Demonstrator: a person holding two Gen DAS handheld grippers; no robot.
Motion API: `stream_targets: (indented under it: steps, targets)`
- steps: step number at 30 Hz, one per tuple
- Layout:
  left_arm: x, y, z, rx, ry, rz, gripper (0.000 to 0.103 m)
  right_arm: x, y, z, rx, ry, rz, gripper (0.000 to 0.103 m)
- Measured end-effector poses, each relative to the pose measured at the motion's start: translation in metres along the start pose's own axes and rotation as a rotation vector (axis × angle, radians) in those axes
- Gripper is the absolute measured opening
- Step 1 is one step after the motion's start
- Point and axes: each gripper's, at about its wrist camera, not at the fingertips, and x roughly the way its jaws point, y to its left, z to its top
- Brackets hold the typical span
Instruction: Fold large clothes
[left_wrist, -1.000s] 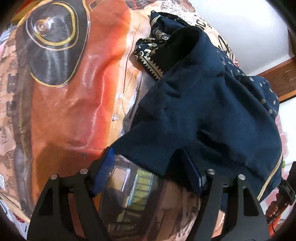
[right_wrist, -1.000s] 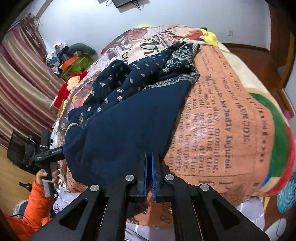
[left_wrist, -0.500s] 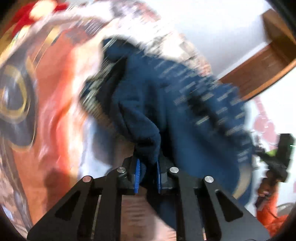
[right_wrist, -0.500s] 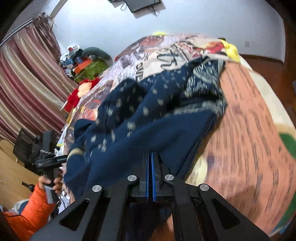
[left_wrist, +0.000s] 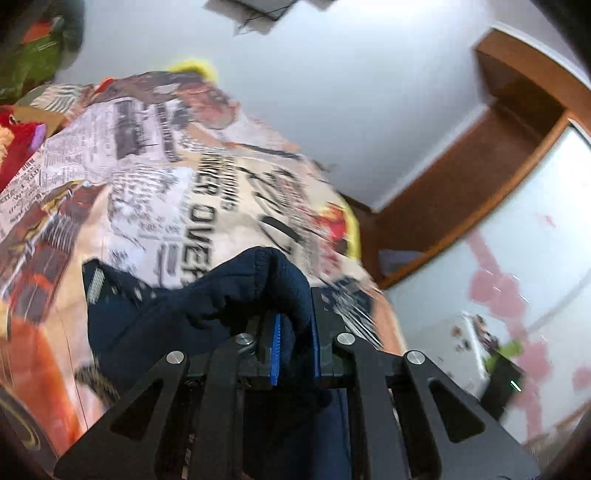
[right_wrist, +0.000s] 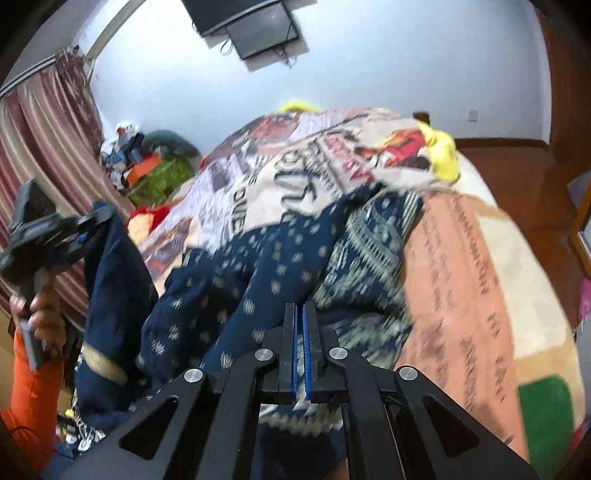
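Two grippers hold one dark navy garment (right_wrist: 280, 258) above a bed covered by a blanket (right_wrist: 480, 280) printed with newspaper text and comic pictures. In the left wrist view, the left gripper (left_wrist: 294, 345) has its blue-padded fingers (left_wrist: 275, 347) pinching a thick bunched fold of the plain navy cloth; the fold bulges up over the fingertips toward 12 o'clock and the rest of the garment trails off toward 9 o'clock, where a patterned edge shows against the blanket. In the right wrist view, the right gripper (right_wrist: 299, 350) has its fingers pressed together with only a thin slit between the pads, and a zigzag-patterned hem of the garment sits in that slit at the base of the fingers. From there the cloth, dotted with pale motifs, stretches up toward 12 o'clock and lies on the blanket, while another part hangs toward 9 o'clock from the left gripper, seen there at the frame edge. A hand (right_wrist: 40, 310) with an orange sleeve (right_wrist: 29, 387) grips that tool's handle. Striped curtains (right_wrist: 48, 147) hang at 10 o'clock, a dark screen (right_wrist: 255, 26) is mounted on the wall at 12 o'clock, and a pile of clutter (right_wrist: 147, 166) sits beyond the bed. Both views are blurred.
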Motion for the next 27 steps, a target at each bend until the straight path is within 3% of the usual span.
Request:
stream_targets:
  steps: [3, 5, 7, 10, 12, 14, 15, 17, 19, 21, 25, 27]
  targets:
    - [0.043, 0.035, 0.012, -0.046, 0.032, 0.152, 0.012, -0.003, -0.008, 0.012, 0.003, -0.025, -0.006, 0.000]
    - [0.080, 0.063, 0.009, -0.048, 0.100, 0.306, 0.012, -0.004, -0.015, 0.015, 0.014, -0.024, -0.007, 0.000]
    - [0.101, 0.084, -0.004, -0.044, 0.181, 0.368, 0.012, -0.004, -0.019, 0.016, 0.025, -0.018, -0.009, 0.000]
    - [0.102, 0.085, -0.023, 0.036, 0.250, 0.396, 0.013, -0.002, -0.023, 0.013, 0.026, 0.006, -0.019, 0.000]
    - [0.089, 0.071, -0.030, 0.112, 0.266, 0.395, 0.020, -0.003, -0.024, 0.010, 0.016, 0.021, -0.026, 0.000]
    - [0.064, 0.050, -0.034, 0.202, 0.268, 0.384, 0.045, -0.005, -0.023, 0.008, 0.001, 0.036, -0.042, 0.001]
    - [0.054, 0.042, -0.037, 0.223, 0.255, 0.381, 0.052, -0.006, -0.021, 0.007, -0.007, 0.043, -0.045, 0.001]
    - [0.021, 0.025, -0.043, 0.274, 0.181, 0.370, 0.073, -0.013, -0.012, 0.004, -0.031, 0.040, -0.030, 0.001]
    - [-0.011, 0.012, -0.057, 0.297, 0.123, 0.350, 0.082, -0.023, 0.000, -0.001, -0.065, 0.024, -0.004, 0.001]
    - [-0.024, 0.005, -0.068, 0.292, 0.118, 0.339, 0.086, -0.034, 0.013, -0.008, -0.103, 0.011, 0.015, 0.001]
    - [-0.027, 0.003, -0.115, 0.258, 0.228, 0.270, 0.086, -0.050, 0.032, -0.028, -0.164, 0.025, 0.032, 0.001]
    - [-0.025, 0.002, -0.140, 0.209, 0.281, 0.197, 0.086, -0.054, 0.035, -0.039, -0.167, 0.043, 0.030, 0.001]
